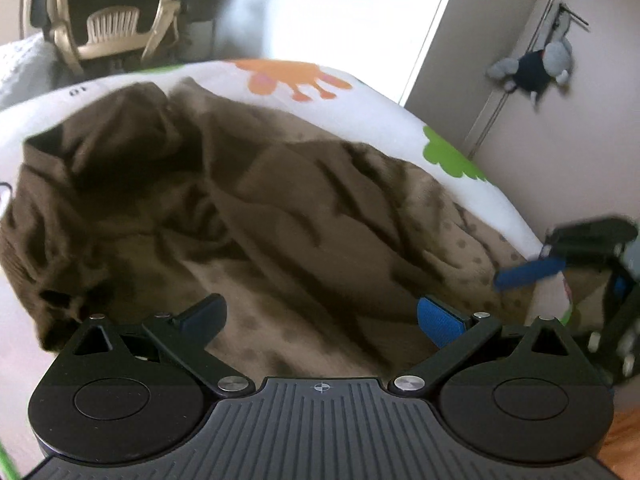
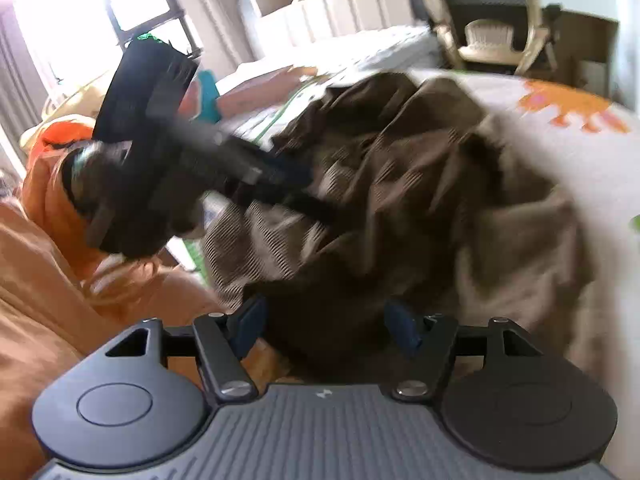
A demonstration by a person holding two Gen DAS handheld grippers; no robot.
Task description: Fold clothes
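Left wrist view gives us the brown garment (image 1: 240, 200) lying crumpled on a white sheet (image 1: 360, 120) printed with an orange animal (image 1: 288, 78) and a green shape (image 1: 450, 156). Around it we see a beige chair (image 1: 112, 32) beyond the far edge and a grey stuffed toy (image 1: 536, 66) hanging on the wall at right. Our left gripper (image 1: 320, 316) hovers over the near, dotted part of the cloth with its jaws spread wide and nothing between them. The right gripper (image 1: 528, 274) shows at the right edge, blurred — one blue finger juts toward the garment

The right wrist view adds what the first lacks: orange fabric (image 2: 60, 260) heaped at the left and a bright window (image 2: 132, 4) behind. Here the left gripper (image 2: 288, 184) crosses in front of the garment (image 2: 420, 180), hiding part of it. Our right gripper (image 2: 324, 326) stands open, dark cloth lying between its fingers — we cannot tell whether they touch it
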